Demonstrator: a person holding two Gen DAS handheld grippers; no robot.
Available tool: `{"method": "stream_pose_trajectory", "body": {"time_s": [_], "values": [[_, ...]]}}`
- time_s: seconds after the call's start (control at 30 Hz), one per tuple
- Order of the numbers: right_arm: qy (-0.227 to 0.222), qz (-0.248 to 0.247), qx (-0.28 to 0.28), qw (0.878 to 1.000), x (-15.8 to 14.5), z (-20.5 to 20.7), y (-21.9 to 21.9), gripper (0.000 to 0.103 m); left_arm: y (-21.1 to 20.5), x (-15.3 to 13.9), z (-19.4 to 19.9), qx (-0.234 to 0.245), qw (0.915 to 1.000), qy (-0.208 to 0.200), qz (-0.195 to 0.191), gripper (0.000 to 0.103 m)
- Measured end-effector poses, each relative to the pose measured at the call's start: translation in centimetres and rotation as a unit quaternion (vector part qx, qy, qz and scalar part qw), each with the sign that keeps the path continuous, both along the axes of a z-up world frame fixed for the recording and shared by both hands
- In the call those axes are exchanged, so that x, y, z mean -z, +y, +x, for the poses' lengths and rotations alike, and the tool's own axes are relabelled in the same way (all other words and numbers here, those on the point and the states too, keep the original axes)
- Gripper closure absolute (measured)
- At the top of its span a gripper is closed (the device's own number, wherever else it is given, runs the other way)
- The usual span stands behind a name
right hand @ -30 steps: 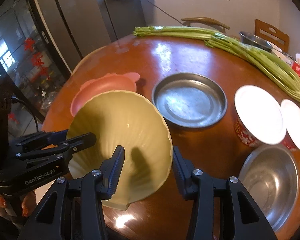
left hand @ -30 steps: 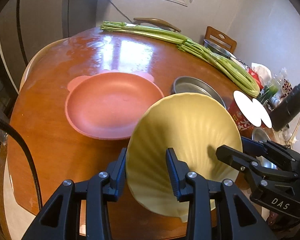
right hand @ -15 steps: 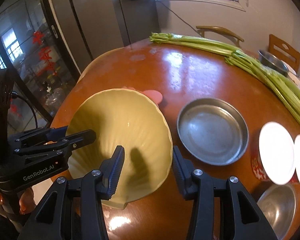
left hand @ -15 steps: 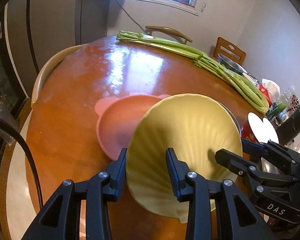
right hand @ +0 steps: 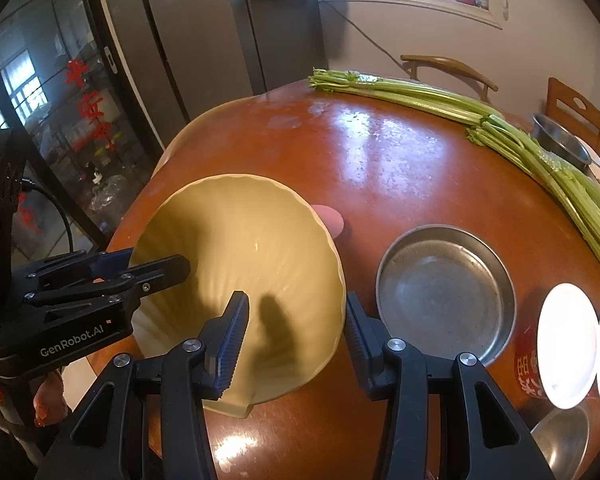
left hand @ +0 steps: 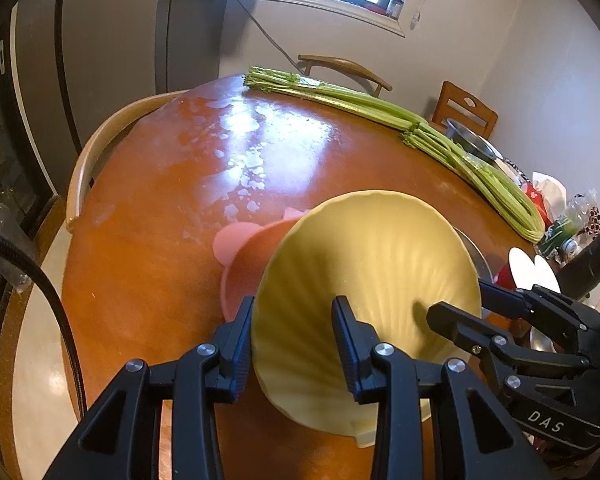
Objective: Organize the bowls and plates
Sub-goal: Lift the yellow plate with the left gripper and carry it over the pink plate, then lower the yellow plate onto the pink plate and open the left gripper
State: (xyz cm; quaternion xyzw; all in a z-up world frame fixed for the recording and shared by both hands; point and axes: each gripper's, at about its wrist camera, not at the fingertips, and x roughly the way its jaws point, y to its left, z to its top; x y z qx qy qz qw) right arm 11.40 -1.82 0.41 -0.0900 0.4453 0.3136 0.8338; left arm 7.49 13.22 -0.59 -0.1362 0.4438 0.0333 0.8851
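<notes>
A yellow shell-ribbed bowl [left hand: 376, 264] hangs tilted over the round wooden table, carried by both grippers. My left gripper [left hand: 294, 304] is shut on its left wall, one finger inside and one outside. My right gripper [right hand: 296, 300] is shut on the bowl [right hand: 240, 232] at the right wall in the same way. Each gripper shows in the other's view: the right gripper [left hand: 456, 300] and the left gripper [right hand: 156, 260]. A pink plate with ears [left hand: 240, 256] lies on the table, mostly hidden behind the bowl. Only one ear of that pink plate [right hand: 330, 220] shows in the right wrist view.
A steel plate [right hand: 444, 292] lies right of the bowl. Two red cups with white lids [right hand: 566, 344] and a steel bowl [right hand: 564, 440] stand at the right edge. Long celery stalks [right hand: 500, 128] cross the far side. Chairs ring the table; a glass cabinet stands left.
Both grippers have carried the yellow bowl leftward together. It now covers most of the pink plate, which lay in plain sight a second ago. The steel plate has drifted right in view.
</notes>
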Motion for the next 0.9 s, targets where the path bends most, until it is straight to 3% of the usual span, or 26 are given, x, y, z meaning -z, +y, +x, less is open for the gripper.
{"method": "stream_pose_trajectory", "body": {"time_s": [0.27,0.9], "values": [[-0.008,-0.005,-0.010,1.000,-0.2,1.5,1.9,0.053,1.3,-0.2,1.3,-0.015,0.9998,-0.001,0.014,0.065],[0.032,-0.007,-0.012,0.999,2.4,3.2,3.6,0.052,2.4,2.3,2.9,-0.024,0.9989,0.034,0.021,0.063]]}}
